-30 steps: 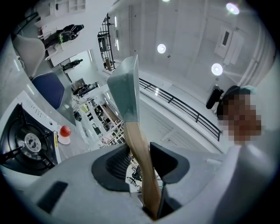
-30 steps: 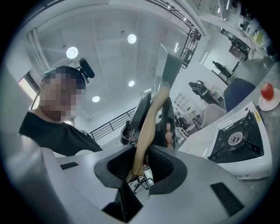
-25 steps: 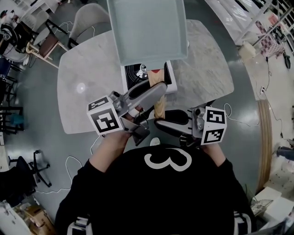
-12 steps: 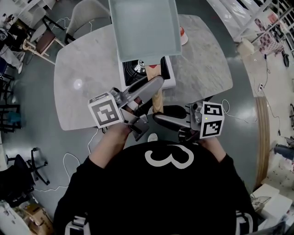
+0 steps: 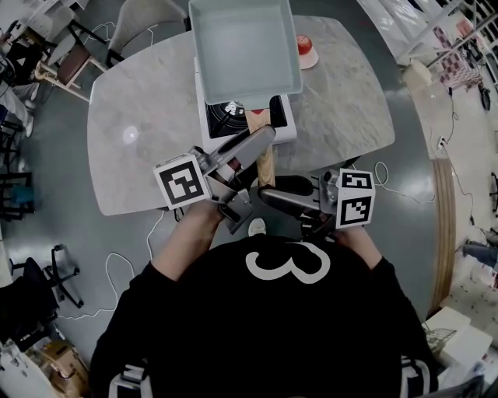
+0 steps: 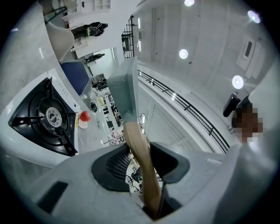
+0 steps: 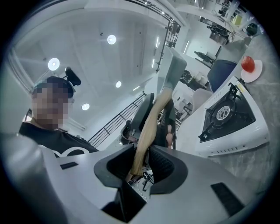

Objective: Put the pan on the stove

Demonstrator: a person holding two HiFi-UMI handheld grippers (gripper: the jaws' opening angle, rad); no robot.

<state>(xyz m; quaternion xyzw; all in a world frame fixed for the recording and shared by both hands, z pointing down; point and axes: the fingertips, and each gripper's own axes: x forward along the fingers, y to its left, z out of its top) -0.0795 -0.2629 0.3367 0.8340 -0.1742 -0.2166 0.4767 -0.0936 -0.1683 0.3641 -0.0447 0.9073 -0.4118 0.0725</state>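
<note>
A square grey pan (image 5: pixel 245 50) with a wooden handle (image 5: pixel 267 165) hangs in the air over the white single-burner stove (image 5: pixel 282 132) and hides most of it. My left gripper (image 5: pixel 261 148) is shut on the handle (image 6: pixel 140 162), which runs up to the pan (image 6: pixel 124 92) seen edge-on. My right gripper (image 5: pixel 268 194) comes in from the right. Its jaws sit closed round the handle's near end (image 7: pixel 151 127), below the pan (image 7: pixel 175 72). The burner (image 6: pixel 50 116) is bare.
The stove (image 7: pixel 227 118) stands on a marble table (image 5: pixel 140 132). A red item on a small dish (image 5: pixel 305 47) sits at the table's far right. A chair (image 5: pixel 148 19) stands behind the table, and cables lie on the floor near my feet.
The pan looks smaller and farther from my head than before, and the red item's dish has come into sight beside it. Both grippers have stayed on the handle.
</note>
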